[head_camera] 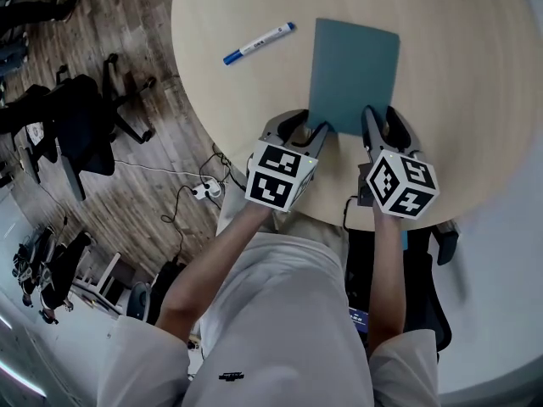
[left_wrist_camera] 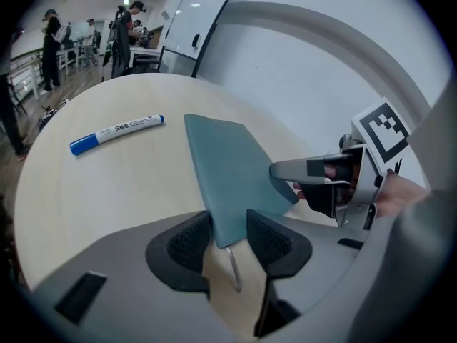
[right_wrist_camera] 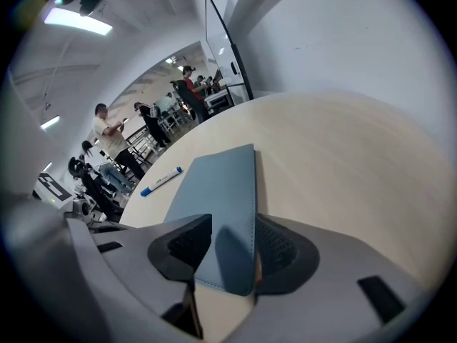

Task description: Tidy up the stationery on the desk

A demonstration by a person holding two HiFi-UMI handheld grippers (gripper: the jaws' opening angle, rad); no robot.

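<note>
Gripping one teal notebook (head_camera: 355, 75) between them, the two claws work the same near edge: the left gripper (head_camera: 307, 132) has its jaws closed on the near left corner, with the cover pinched between the pads (left_wrist_camera: 187, 243), and the right gripper (head_camera: 383, 130) is clamped on the near right corner. The notebook lies close to the near edge of the round desk (head_camera: 458, 75). One marker (head_camera: 259, 43) with a blue cap lies apart from it toward the desk's left edge.
</note>
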